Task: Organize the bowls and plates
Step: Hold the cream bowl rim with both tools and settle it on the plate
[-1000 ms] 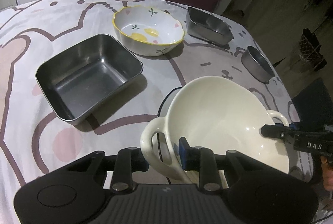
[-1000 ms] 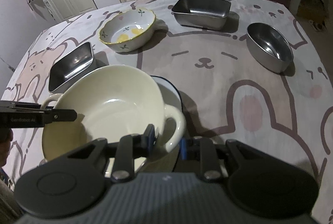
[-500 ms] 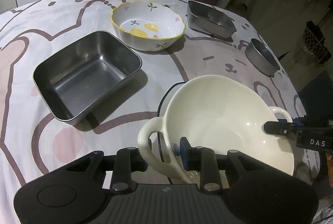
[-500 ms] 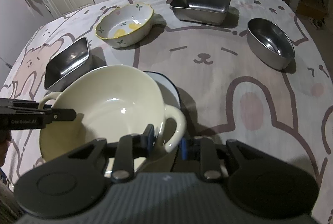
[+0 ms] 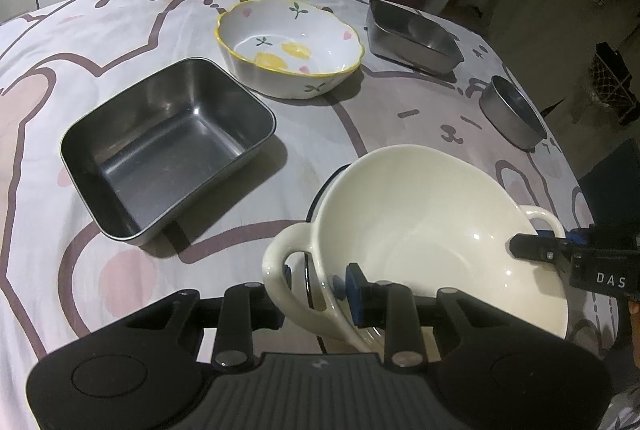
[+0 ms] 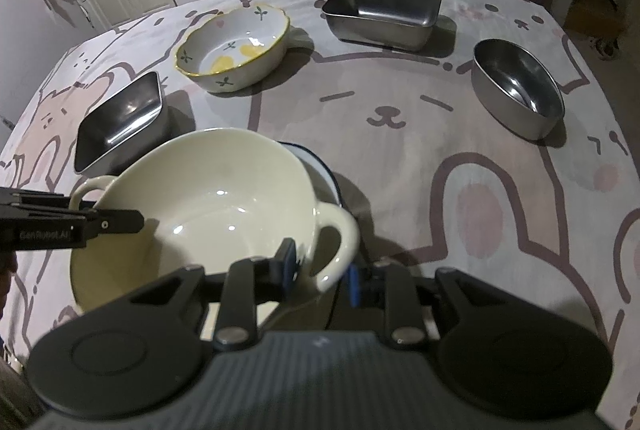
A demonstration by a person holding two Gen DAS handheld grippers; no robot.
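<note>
Step in hand: the cream two-handled bowl (image 5: 432,230) is carried by both grippers at once, one on each loop handle. It hangs tilted over a blue-rimmed white plate (image 6: 316,160), which peeks out behind and beneath it.
Left gripper (image 5: 316,284): narrow, its blue pads clamped across the bowl's left handle, one inside the loop, one outside.
Right gripper (image 6: 320,268): narrow likewise, pinching the right handle. In the left wrist view it shows as a black finger at about 3 o'clock of the bowl.
Square steel tray (image 5: 168,150): at about 10 o'clock from the bowl in the left wrist view, near but apart, empty, resting flat on the bear-print tablecloth (image 5: 120,30).
Flowered bowl (image 5: 290,48): at about 11 o'clock, beyond the tray, yellow wavy rim, empty.
Oblong steel tray (image 6: 382,12): at about 1 o'clock in the right wrist view, towards the far edge of the table.
Oval steel bowl (image 6: 518,86): at about 2 o'clock, well apart from the rest.
How far along: early, I'd judge. All the other dishes lie scattered singly, none nested.
Next move calls for: both hands travelling together and level, so the bowl doesn't twist in the two narrow grips. Whether it should settle on the plate or go elsewhere I can't tell. Either way the base should meet the surface flat before either grip lets go.
Risk: the glazed handles look slippery, and uneven lowering could knock the plate's rim.
</note>
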